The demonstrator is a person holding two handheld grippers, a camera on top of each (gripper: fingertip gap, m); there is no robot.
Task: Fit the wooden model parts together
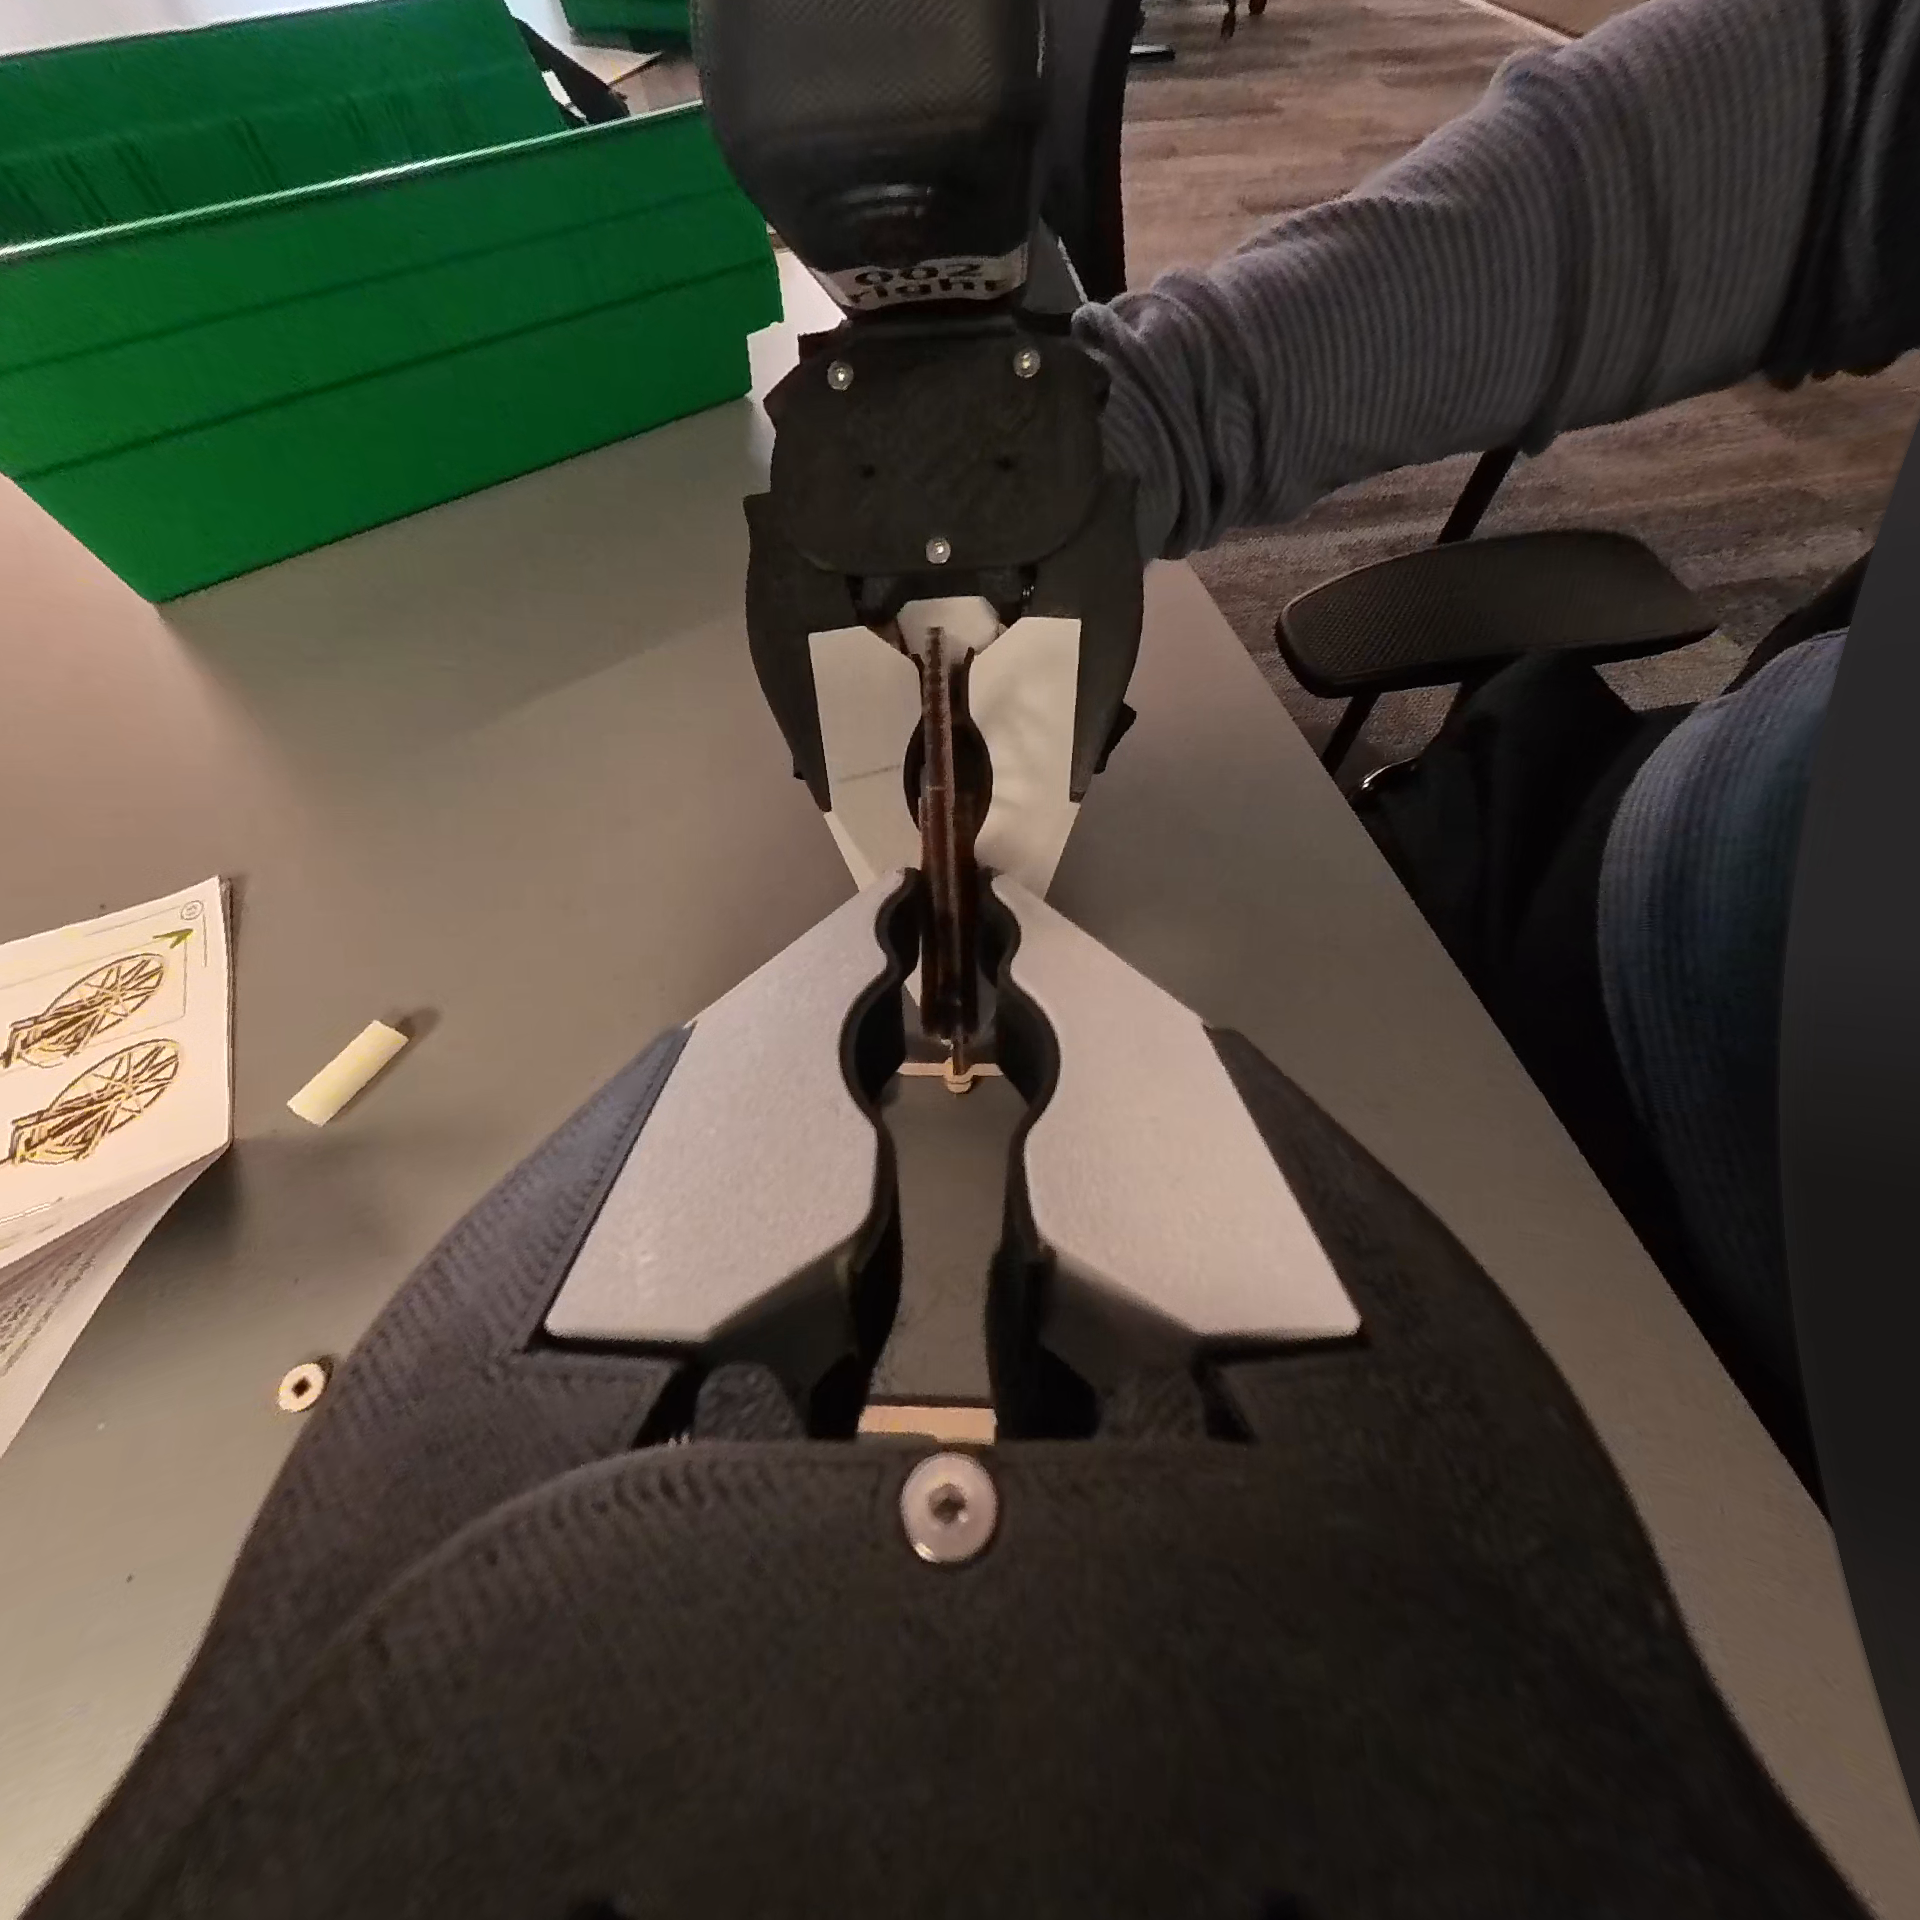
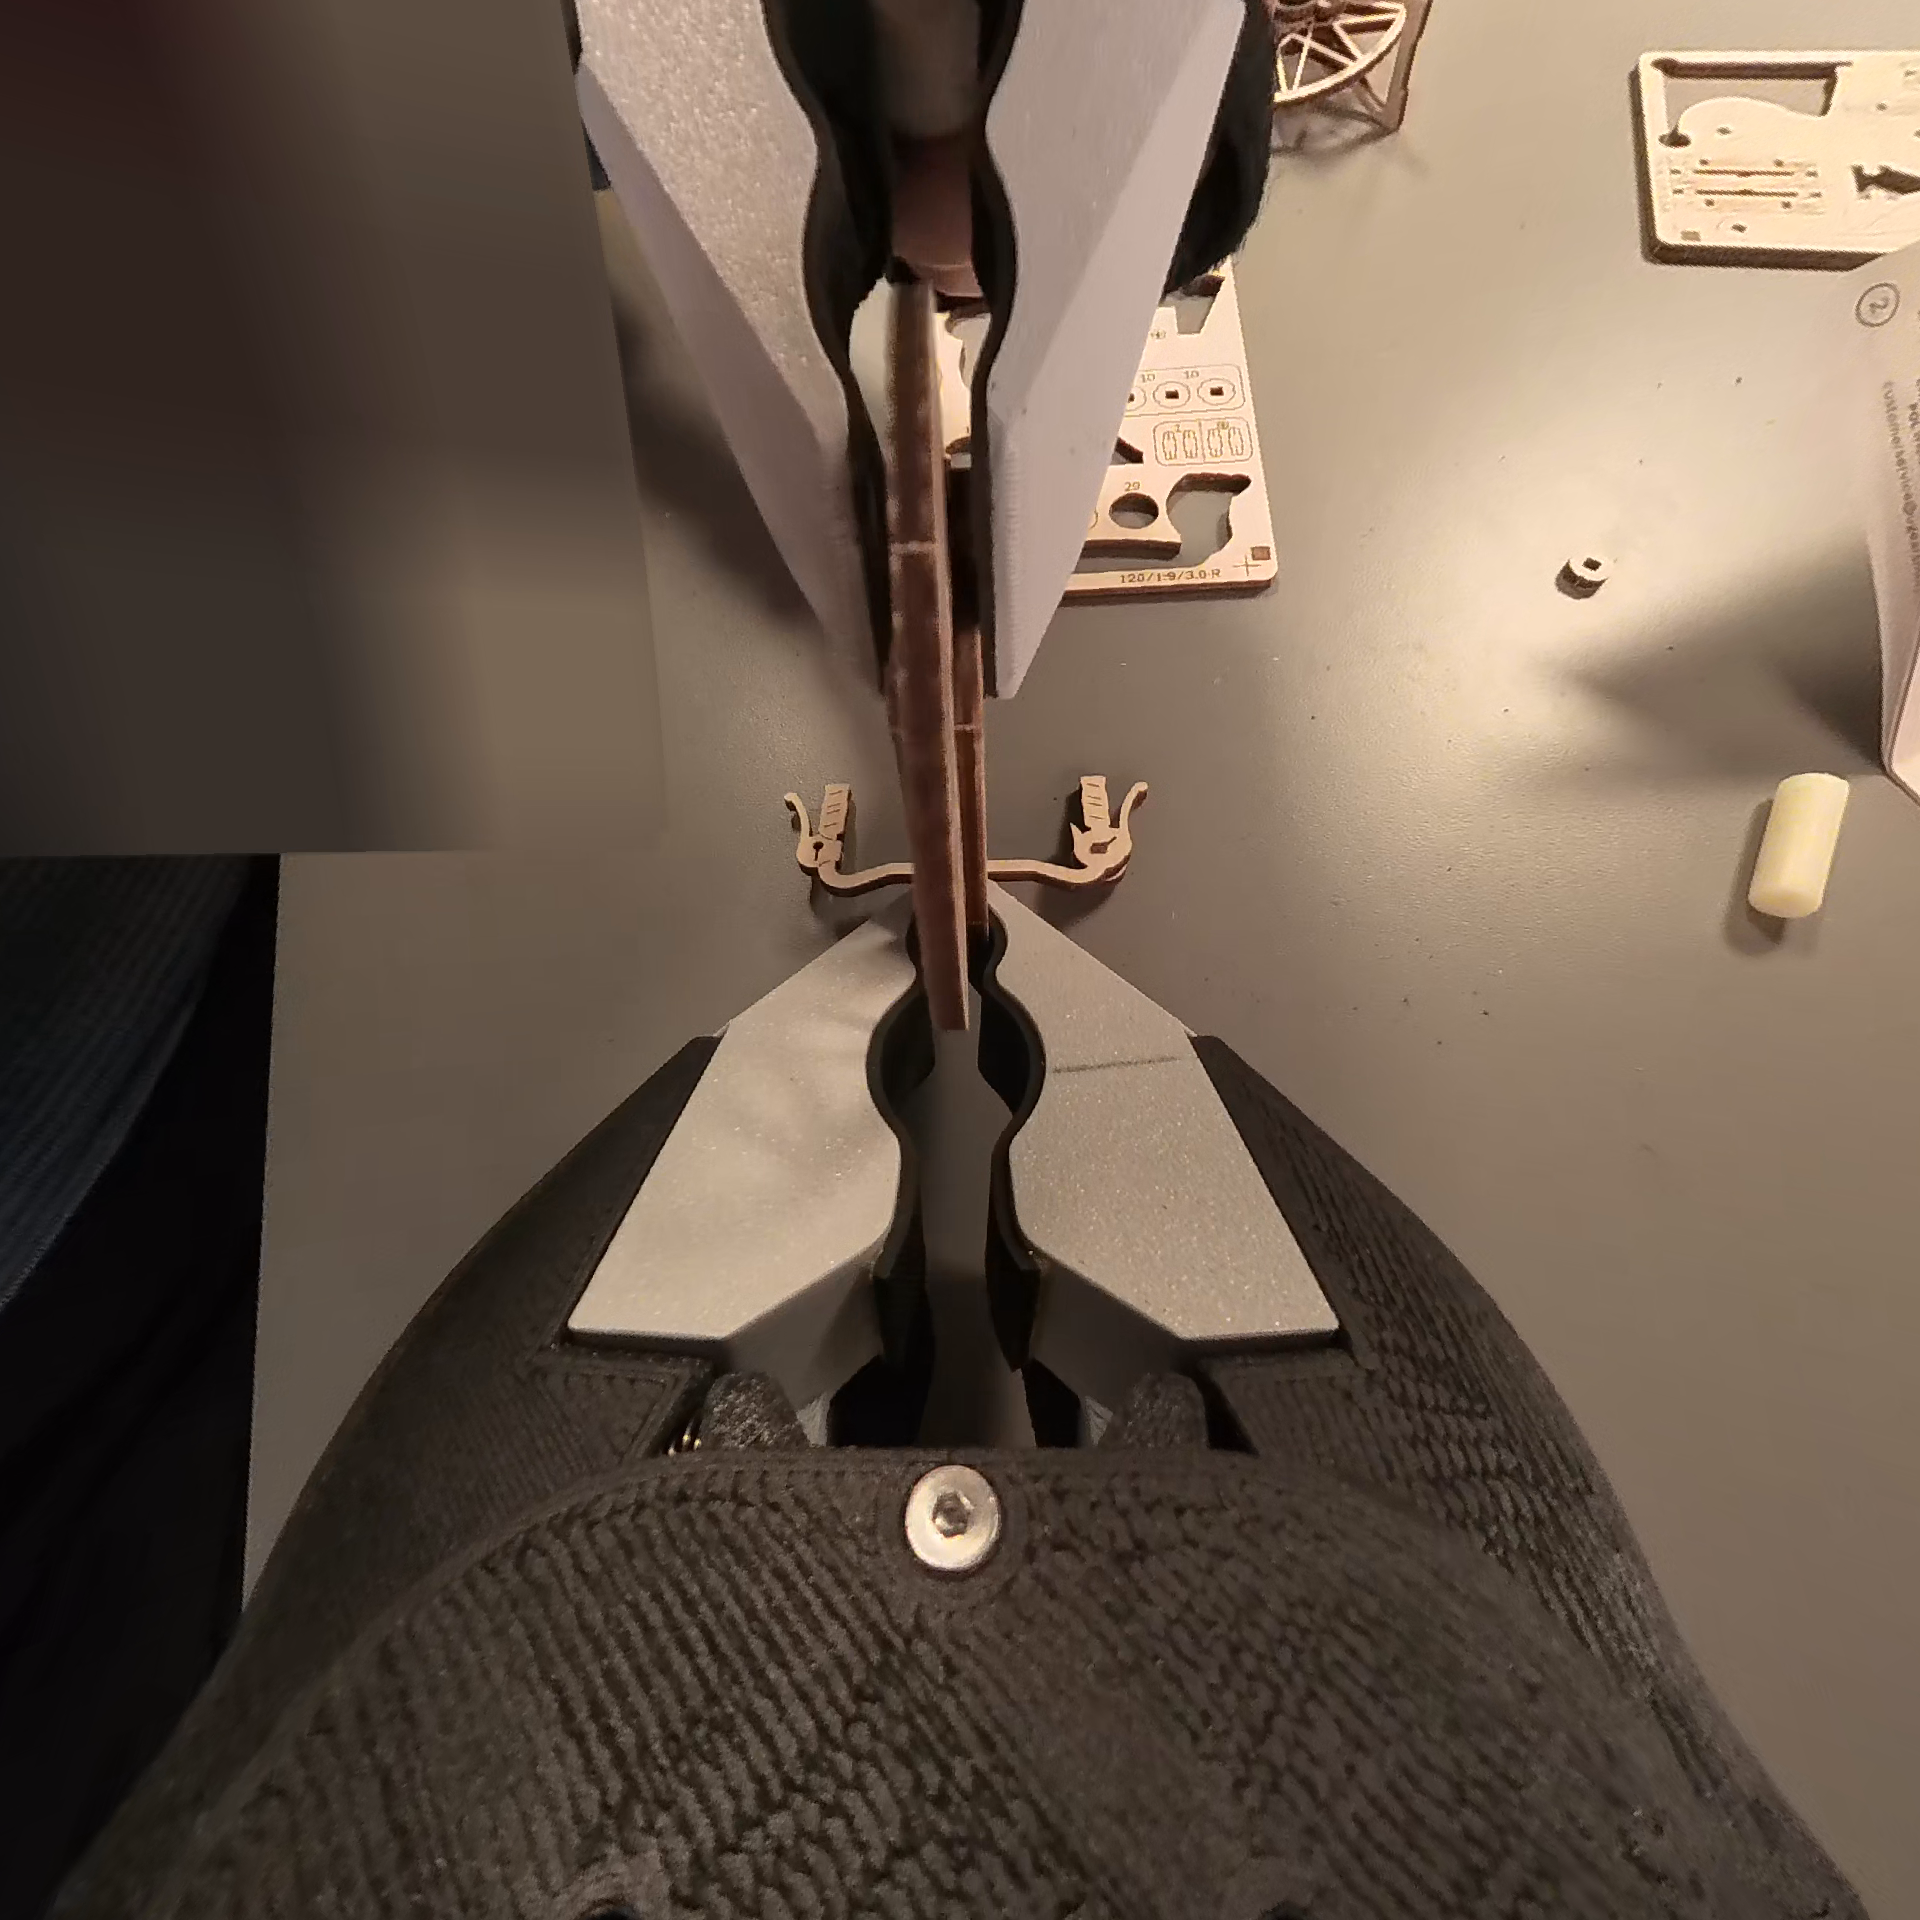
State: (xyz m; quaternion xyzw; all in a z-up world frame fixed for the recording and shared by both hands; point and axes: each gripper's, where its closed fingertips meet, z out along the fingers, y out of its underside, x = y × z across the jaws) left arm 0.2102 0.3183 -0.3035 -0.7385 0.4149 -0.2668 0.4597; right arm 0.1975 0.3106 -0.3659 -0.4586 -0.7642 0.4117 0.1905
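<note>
Two thin flat wooden parts (image 2: 925,727), seen edge-on with dark burnt edges, lie face to face and are held in the air between my two grippers, which face each other. My left gripper (image 1: 948,906) is shut on the near end of the parts (image 1: 941,790). In the right wrist view it comes in from the top (image 2: 940,681). My right gripper (image 2: 951,935) is shut on the other end and shows opposite in the left wrist view (image 1: 948,871). A handlebar-shaped wooden piece (image 2: 1096,842) lies on the grey table (image 2: 1403,779) below them.
Green crates (image 1: 312,312) stand at the back left. An instruction booklet (image 1: 104,1060), a cream cylinder (image 1: 348,1070) and a small washer (image 1: 301,1387) lie to the left. Punched wooden sheets (image 2: 1195,488) (image 2: 1777,156) and a spoked wheel model (image 2: 1340,62) lie beyond. The table edge (image 1: 1403,883) and a chair (image 1: 1486,613) are on the right. The left gripper's tips are roughly 6 centimeters from the right gripper's.
</note>
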